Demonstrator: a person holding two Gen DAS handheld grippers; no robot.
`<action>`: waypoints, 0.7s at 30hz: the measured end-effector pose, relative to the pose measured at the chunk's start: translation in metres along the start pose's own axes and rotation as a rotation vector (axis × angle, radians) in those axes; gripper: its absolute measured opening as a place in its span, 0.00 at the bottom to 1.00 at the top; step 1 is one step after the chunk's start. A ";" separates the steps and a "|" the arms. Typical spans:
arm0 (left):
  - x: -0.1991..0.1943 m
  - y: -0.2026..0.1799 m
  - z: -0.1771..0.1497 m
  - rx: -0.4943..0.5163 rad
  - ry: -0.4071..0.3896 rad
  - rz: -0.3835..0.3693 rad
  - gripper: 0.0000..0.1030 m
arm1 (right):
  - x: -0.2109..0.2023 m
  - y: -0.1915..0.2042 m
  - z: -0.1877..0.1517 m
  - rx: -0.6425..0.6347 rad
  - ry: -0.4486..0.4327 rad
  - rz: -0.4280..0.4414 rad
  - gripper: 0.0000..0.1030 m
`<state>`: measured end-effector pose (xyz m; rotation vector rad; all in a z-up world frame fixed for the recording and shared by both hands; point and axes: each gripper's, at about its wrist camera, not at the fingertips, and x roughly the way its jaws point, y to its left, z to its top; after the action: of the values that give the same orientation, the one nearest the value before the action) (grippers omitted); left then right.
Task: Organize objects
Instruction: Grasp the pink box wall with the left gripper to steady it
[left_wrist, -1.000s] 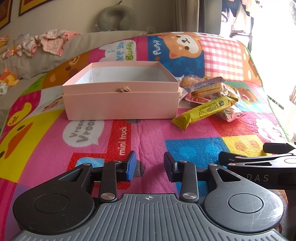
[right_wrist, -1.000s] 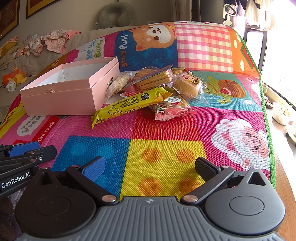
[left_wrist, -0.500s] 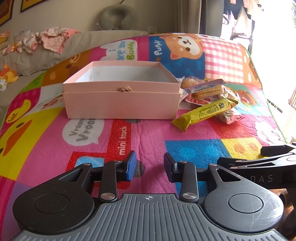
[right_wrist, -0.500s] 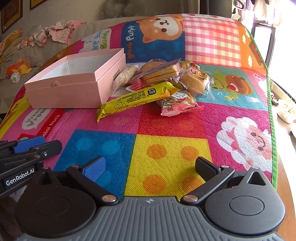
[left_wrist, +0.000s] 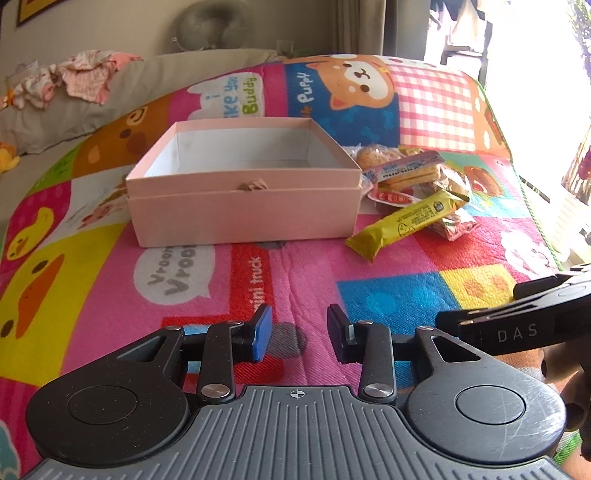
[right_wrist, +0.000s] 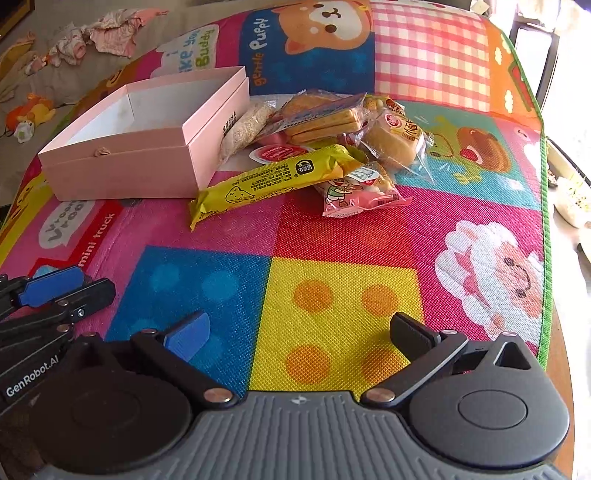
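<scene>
Multicoloured cartoon play mat (left_wrist: 258, 280) printed with a puppy, duck and sheep, grey neck pillow (left_wrist: 212, 24) against the wall, crumpled pink clothes (left_wrist: 85, 75) on a grey sofa (left_wrist: 48, 114), orange plush toy (right_wrist: 31, 112), framed picture corner (left_wrist: 35, 11)

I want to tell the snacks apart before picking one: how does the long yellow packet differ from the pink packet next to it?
The yellow snack bar packet is long and narrow with a cheese drawing; the pink snack packet is shorter, wider, and shows a cartoon child. The yellow one lies diagonally, its near end on the mat by the pink box; the pink one lies flatter, partly tucked under the yellow one's far end. Both are sealed wrappers lying outside the box, untouched.
</scene>
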<state>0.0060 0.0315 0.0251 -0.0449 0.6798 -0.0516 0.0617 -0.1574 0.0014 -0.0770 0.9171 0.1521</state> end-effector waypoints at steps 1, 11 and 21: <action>-0.004 0.008 0.008 -0.005 -0.006 -0.003 0.38 | 0.001 0.000 0.001 0.000 0.011 0.002 1.00; 0.020 0.098 0.129 -0.025 -0.036 0.123 0.38 | 0.004 -0.006 0.031 0.034 0.126 0.061 1.00; 0.123 0.135 0.158 -0.131 0.113 0.102 0.38 | -0.075 -0.013 0.110 -0.078 -0.349 0.013 1.00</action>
<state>0.2053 0.1627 0.0624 -0.1334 0.7973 0.0894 0.1053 -0.1633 0.1284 -0.1127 0.5637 0.2060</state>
